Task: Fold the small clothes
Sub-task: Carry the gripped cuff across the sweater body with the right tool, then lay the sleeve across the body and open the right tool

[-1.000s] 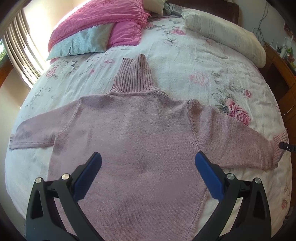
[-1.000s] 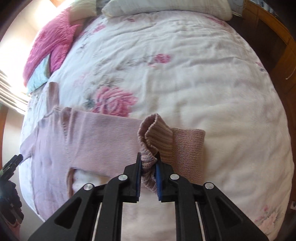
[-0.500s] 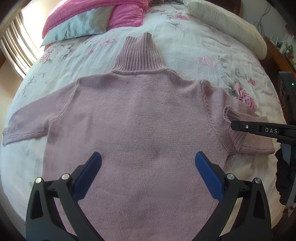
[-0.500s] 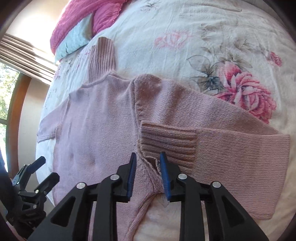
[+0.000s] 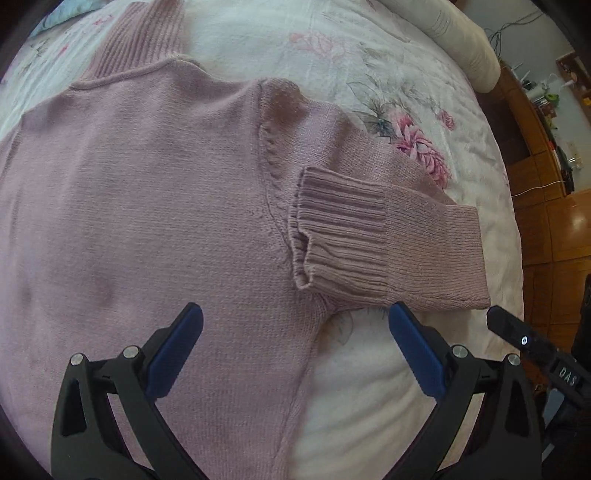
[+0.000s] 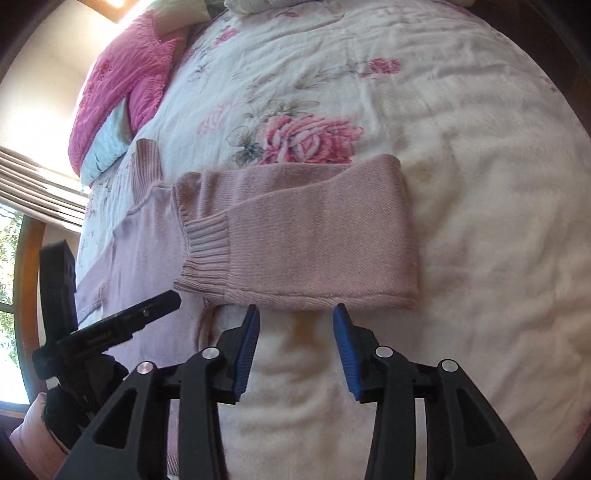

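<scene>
- The sweater point(image 5: 147, 192) lies flat on the floral bedspread point(image 5: 388, 55), collar point(image 5: 142, 33) pointing away from the left claw point(image 5: 291, 345).
- The left claw is released, blue pads wide apart, gripping nothing; it hovers over the sweater's lower side edge.
- The left pad point(image 5: 173, 352) sits above the knit body, the right pad point(image 5: 417, 354) above bare bedspread just past the side seam.
- Just ahead of the left claw, the sleeve point(image 5: 417, 236) is folded back on itself, its ribbed cuff point(image 5: 340, 229) lying at the armpit seam, touching the body.
- The sleeve's fold edge lies ahead and to the right of the left claw's right pad.
- The right claw point(image 6: 295, 345) is also released, pads apart and empty, poised over bare bedspread.
- The folded sleeve point(image 6: 317, 232) lies directly ahead of the right claw, its near edge just beyond both fingertips; I cannot tell whether they touch it.
- The cuff point(image 6: 207, 251) lies ahead and left of the right claw; the sweater body stretches further left.
- From the right wrist view, the left claw shows at the left, over the sweater.
- Pink pillows point(image 6: 122, 81) lie far ahead and left of the right claw.
</scene>
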`<state>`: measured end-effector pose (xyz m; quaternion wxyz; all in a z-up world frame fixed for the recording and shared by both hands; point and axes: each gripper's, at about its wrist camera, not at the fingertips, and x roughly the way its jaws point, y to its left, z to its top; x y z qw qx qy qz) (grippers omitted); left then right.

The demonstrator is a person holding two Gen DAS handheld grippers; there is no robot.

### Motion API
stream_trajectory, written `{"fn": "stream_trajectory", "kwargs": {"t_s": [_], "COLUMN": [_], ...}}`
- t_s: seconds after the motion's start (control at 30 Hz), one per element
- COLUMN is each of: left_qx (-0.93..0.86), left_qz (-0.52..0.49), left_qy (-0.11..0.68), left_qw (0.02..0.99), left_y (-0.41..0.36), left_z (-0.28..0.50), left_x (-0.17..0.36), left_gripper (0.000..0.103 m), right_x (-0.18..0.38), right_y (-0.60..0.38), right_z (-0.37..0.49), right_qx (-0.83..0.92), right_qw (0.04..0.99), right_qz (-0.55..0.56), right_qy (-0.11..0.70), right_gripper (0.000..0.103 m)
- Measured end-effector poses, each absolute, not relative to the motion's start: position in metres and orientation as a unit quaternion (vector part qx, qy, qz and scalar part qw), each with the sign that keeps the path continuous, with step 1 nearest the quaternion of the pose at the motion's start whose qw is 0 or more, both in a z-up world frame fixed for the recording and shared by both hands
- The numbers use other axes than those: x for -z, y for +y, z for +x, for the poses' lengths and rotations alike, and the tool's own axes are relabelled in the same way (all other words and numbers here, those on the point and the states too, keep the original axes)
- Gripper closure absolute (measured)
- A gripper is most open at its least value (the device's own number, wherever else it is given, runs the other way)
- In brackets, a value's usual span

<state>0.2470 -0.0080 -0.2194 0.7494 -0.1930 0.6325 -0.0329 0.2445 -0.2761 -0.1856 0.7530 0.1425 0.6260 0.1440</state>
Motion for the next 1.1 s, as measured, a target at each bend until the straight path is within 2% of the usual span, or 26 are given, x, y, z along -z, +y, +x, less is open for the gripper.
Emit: {"fn": "stream_trajectory", "kwargs": {"t_s": [0.07,0.1,0.13,0.2,0.23,0.27,0.5,0.67,0.93,1.1], "left_qx": [0.040,0.049,0.059,0.061,0.063,0.073,0.075,0.024,-0.092,-0.135], "left_qz": [-0.214,-0.227,-0.242,-0.257,-0.258,-0.267,-0.295,-0.275,-0.237,-0.232], "left_qy": [0.640,0.645,0.652,0.654,0.650,0.643,0.539,0.484,0.472,0.482], "left_qw": [0.737,0.728,0.716,0.709,0.712,0.714,0.785,0.830,0.844,0.834], "left_y": [-0.016,-0.019,-0.021,-0.022,-0.022,-0.021,0.019,0.090,0.222,0.275], "left_z": [0.256,0.260,0.264,0.268,0.270,0.271,0.253,0.234,0.212,0.206], "left_x": [0.230,0.234,0.238,0.243,0.242,0.241,0.172,0.124,0.115,0.137], "left_gripper": [0.013,0.037,0.055,0.062,0.085,0.096,0.096,0.096,0.096,0.096], "right_x": [0.187,0.188,0.189,0.190,0.189,0.189,0.188,0.187,0.187,0.191], "right_y": [-0.287,-0.292,-0.295,-0.299,-0.303,-0.303,-0.292,-0.267,-0.215,-0.182], "right_z": [0.233,0.228,0.225,0.220,0.218,0.218,0.221,0.229,0.248,0.261], "right_qx": [-0.133,-0.130,-0.127,-0.120,-0.117,-0.116,-0.124,-0.146,-0.183,-0.198], "right_qw": [0.753,0.753,0.753,0.754,0.754,0.755,0.758,0.756,0.751,0.745], "right_qz": [0.151,0.156,0.159,0.161,0.161,0.164,0.168,0.161,0.151,0.148], "right_qy": [0.626,0.626,0.626,0.626,0.626,0.624,0.618,0.618,0.616,0.620], "right_gripper": [0.059,0.058,0.057,0.057,0.057,0.056,0.055,0.055,0.054,0.054]}}
